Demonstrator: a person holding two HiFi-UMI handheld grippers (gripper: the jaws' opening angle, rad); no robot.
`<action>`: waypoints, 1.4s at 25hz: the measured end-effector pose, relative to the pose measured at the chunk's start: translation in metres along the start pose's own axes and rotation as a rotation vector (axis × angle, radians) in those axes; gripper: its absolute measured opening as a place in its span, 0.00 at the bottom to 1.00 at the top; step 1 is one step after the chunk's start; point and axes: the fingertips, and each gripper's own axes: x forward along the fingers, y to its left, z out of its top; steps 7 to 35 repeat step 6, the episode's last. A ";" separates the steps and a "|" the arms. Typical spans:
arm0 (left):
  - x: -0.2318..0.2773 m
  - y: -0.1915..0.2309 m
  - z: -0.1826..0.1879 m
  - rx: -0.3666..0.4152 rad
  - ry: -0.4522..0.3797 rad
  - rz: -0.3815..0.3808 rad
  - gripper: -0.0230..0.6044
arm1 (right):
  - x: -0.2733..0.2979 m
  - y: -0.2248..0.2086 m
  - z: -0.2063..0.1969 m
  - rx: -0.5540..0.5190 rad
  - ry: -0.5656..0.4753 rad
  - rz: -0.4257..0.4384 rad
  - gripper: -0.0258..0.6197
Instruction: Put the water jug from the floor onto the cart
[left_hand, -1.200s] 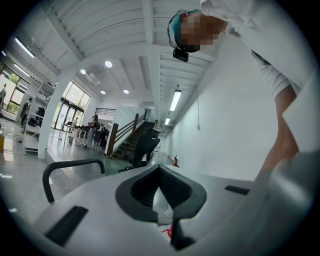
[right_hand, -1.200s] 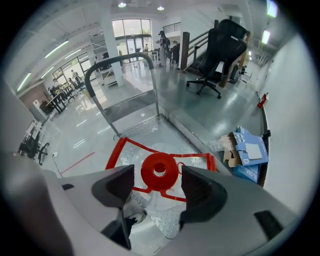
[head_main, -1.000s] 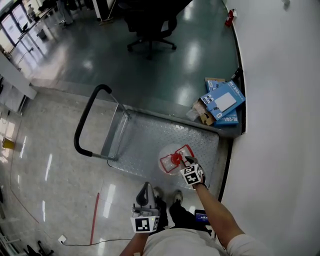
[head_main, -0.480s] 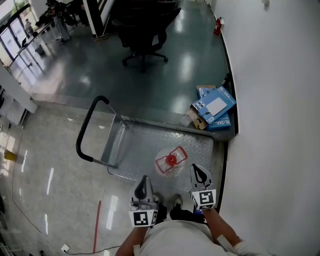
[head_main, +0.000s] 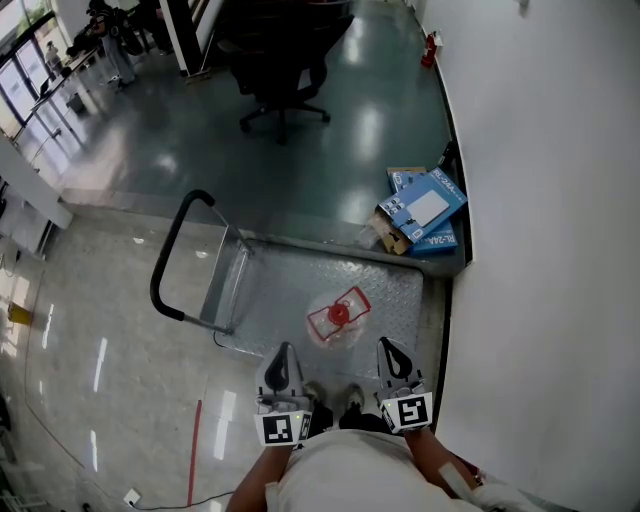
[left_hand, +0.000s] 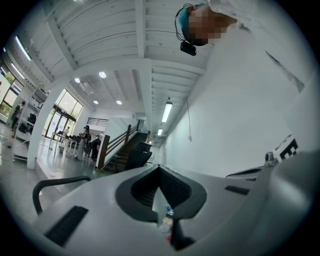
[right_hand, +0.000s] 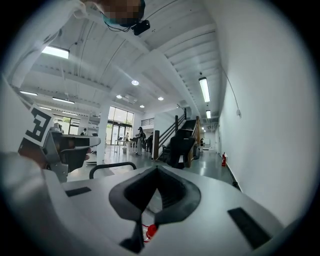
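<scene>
Since the earlier frame the right gripper (head_main: 386, 347) has come off the red cap of the water jug (head_main: 335, 318) and drawn back to the person's body. It now sits level with the left gripper (head_main: 282, 350).

1. Jug position. The head view shows the water jug standing on the deck of the cart (head_main: 270, 290), cap upward. It is in the half of the deck away from the handle (head_main: 170, 262), toward the near long edge. Neither gripper touches it.

2. Right gripper. The right gripper view shows its jaws closed tip to tip with nothing between them. The jug's red cap is visible below them, through the gap under the jaws.

3. Left gripper. The left gripper view shows the same closed V, also empty.

4. View differences. Only the head view shows the whole cart deck, the blue boxes (head_main: 425, 208) on the floor beyond the cart's far right corner against the wall, and the office chair (head_main: 280, 60). Both gripper views point level across the hall and show the ceiling lights. The right gripper view also shows a staircase (right_hand: 180, 130), distant people, and the left gripper's marker cube at its left edge.
</scene>
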 end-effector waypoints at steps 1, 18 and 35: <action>0.000 -0.001 0.000 0.000 0.000 0.000 0.04 | -0.001 -0.001 0.001 0.000 -0.004 0.001 0.06; 0.001 -0.002 0.000 0.005 0.001 -0.002 0.04 | 0.001 -0.005 0.006 0.003 -0.012 0.001 0.06; 0.001 -0.002 0.000 0.005 0.001 -0.002 0.04 | 0.001 -0.005 0.006 0.003 -0.012 0.001 0.06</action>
